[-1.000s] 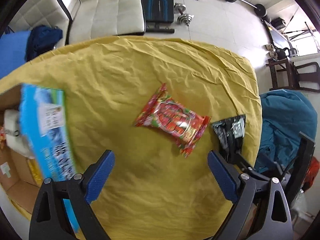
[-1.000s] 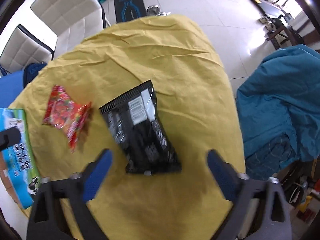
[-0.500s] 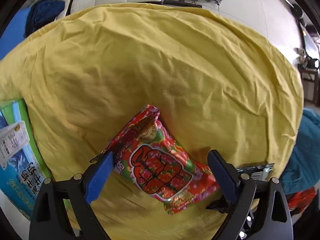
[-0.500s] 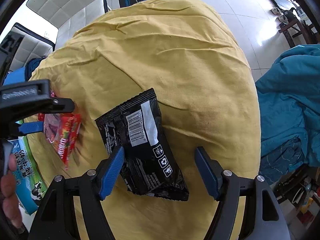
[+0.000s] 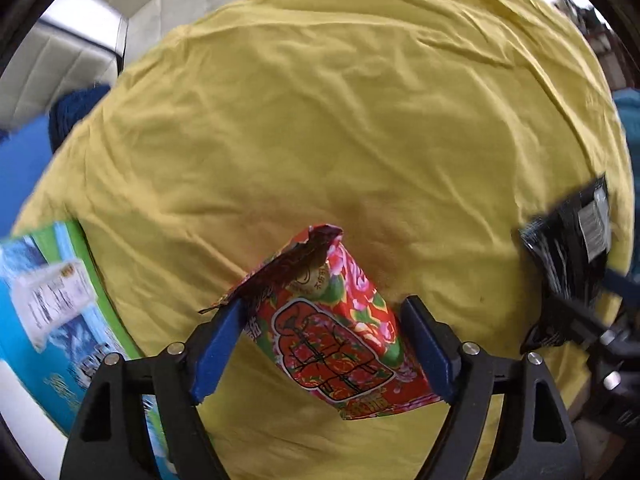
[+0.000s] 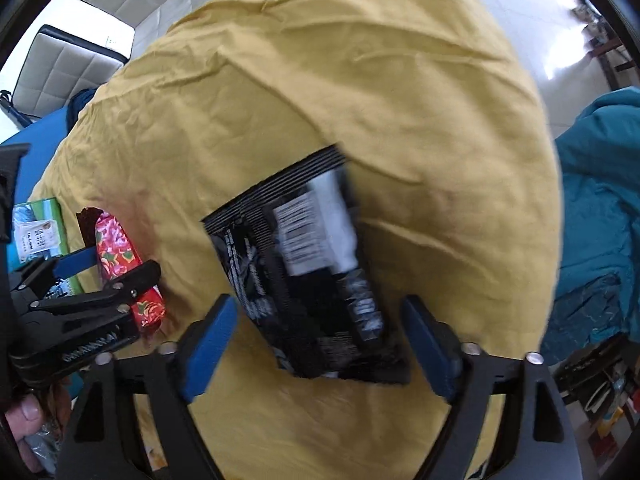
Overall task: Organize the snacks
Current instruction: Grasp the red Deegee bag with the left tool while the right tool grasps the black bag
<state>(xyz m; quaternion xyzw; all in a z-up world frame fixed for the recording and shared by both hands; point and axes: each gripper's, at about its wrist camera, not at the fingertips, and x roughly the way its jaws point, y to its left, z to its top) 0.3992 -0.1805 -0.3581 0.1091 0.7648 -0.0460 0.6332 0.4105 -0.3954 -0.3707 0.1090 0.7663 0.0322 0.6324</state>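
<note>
A red flowered snack bag (image 5: 336, 332) lies tilted on the yellow tablecloth (image 5: 340, 120), its far end raised. My left gripper (image 5: 320, 344) straddles it, blue pads touching both sides, jaws still wide. A black snack bag (image 6: 308, 272) with a white barcode label sits between the blue pads of my right gripper (image 6: 316, 340), which is also wide and pressing its edges. The right wrist view shows the left gripper (image 6: 108, 272) around the red bag (image 6: 120, 256); the left wrist view shows the black bag (image 5: 576, 248) at far right.
A blue and green carton (image 5: 60, 312) lies at the table's left edge. White padded chairs (image 6: 72, 60) stand beyond the table. A teal cloth heap (image 6: 600, 208) lies to the right on the floor. A person's fingers (image 6: 24, 416) hold the left gripper's handle.
Both grippers have dropped lower and narrowed onto their bags. The red bag's far end has lifted off the cloth, and the black bag has shifted and blurred between the right pads.
</note>
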